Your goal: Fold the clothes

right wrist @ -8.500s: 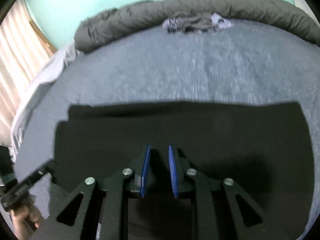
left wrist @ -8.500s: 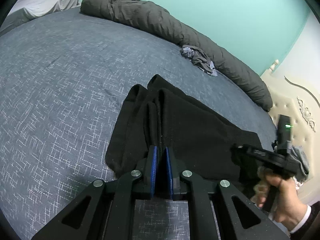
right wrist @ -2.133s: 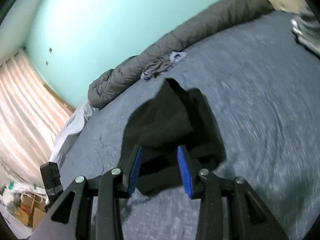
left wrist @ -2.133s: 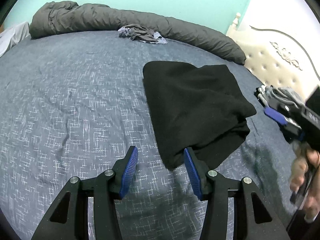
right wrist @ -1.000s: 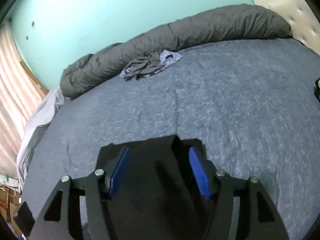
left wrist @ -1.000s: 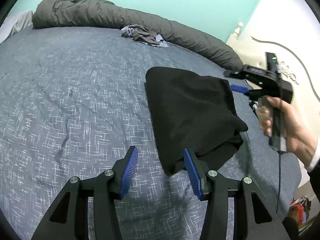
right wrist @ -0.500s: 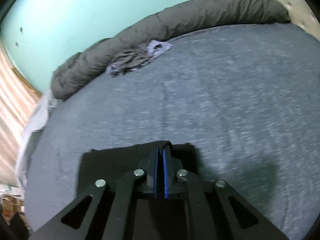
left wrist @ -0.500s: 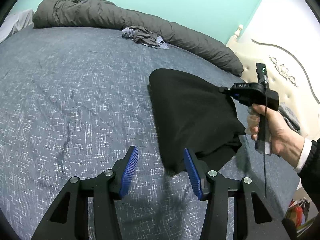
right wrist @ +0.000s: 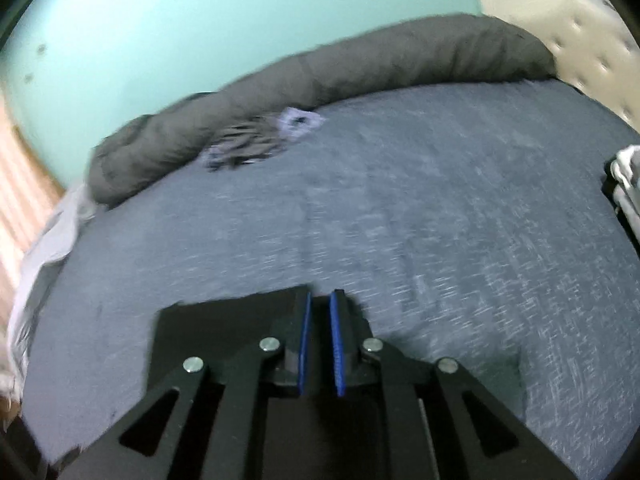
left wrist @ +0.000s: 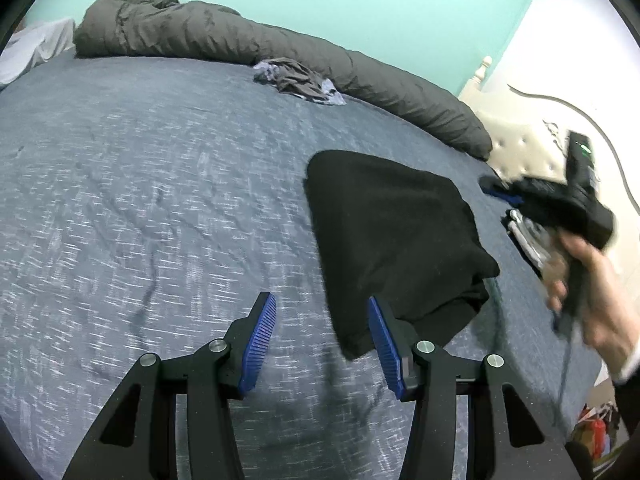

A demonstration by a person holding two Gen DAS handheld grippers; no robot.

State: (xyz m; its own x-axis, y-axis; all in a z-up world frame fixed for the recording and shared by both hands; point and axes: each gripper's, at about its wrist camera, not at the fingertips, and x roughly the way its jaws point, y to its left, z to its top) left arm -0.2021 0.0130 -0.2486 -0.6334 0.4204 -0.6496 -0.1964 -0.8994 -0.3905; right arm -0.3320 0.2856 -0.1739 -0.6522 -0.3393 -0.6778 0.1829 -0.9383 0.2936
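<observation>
Teal wall [left wrist: 360,4] backs the bed [left wrist: 140,200], whose blue-grey cover with pale flecks fills most of both your views. Along the far edge a grey duvet [left wrist: 248,44] lies rolled in a long ridge, and a small crumpled heap [left wrist: 298,80] of grey and pale cloth rests against it. At the right, a cream tufted headboard [left wrist: 520,148] meets the white wall.

Your folded black garment [left wrist: 388,232] lies flat on the cover, right of centre in the left view, its near end thick with stacked layers. Just beyond its far right corner sits a folded pile [left wrist: 528,240] of grey and white clothes, partly hidden behind your right hand.

Your left gripper [left wrist: 322,340] hangs over the cover with its blue pads about half apart. The garment's near corner shows beside the right pad, but nothing is pinched between them; whether that pad touches the cloth you cannot tell from here.

Your right hand [left wrist: 592,276] holds the right gripper [right wrist: 320,344] above the garment's far right side, blurred in the left view. In its own view the pads stand a narrow slit apart and are opening; the gap between them looks dark, and you cannot tell whether any cloth sits in it. The garment's black edge [right wrist: 224,320] shows under and to the left of the fingers, with bare cover ahead.
</observation>
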